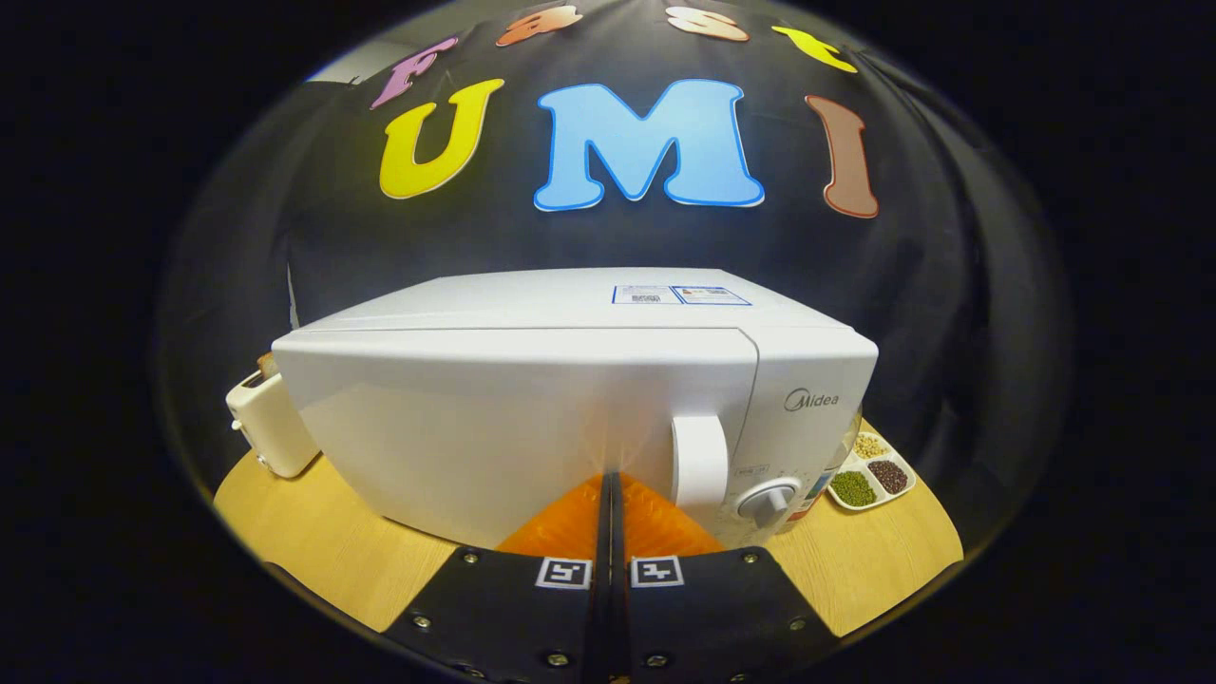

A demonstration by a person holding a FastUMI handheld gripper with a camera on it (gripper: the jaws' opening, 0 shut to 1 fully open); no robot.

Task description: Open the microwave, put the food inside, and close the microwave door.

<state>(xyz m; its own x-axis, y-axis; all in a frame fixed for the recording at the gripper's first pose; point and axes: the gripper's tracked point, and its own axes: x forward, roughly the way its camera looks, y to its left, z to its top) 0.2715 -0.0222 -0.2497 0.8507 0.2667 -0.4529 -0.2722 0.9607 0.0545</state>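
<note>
The tongs (609,480) are pressed together, holding nothing, tips against the closed microwave (570,399) door, left of its handle (700,458). Pushing here risks shoving the microwave across the desk (313,546).

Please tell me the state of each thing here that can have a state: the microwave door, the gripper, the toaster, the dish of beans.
microwave door: closed, flush with the body.
door handle: untouched, just right of the fingertips.
gripper: fingers shut together, holding nothing, tips close against the door.
toaster: upright, left of the microwave, something sticking out of its slot.
divided dish: on the table, right of the microwave, compartments filled with beans.
</note>
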